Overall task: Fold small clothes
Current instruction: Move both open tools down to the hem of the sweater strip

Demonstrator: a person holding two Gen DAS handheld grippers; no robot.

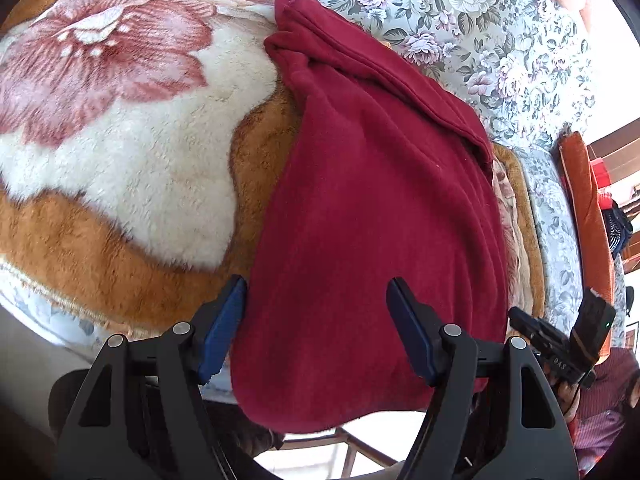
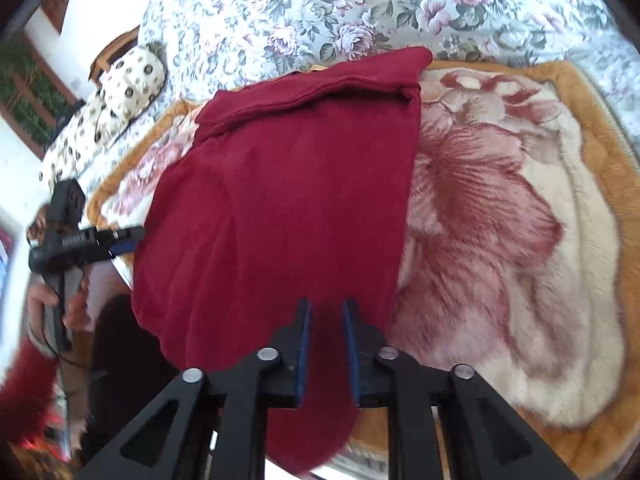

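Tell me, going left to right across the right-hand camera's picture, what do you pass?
Spotted pillow → the other gripper, held in a hand → dark red garment → fluffy flower blanket.

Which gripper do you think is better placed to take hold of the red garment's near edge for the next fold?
Probably the right gripper: its narrowly parted jaws already straddle the red garment near its hanging edge. The left gripper stands wide open at the garment's side border, over the plush blanket.
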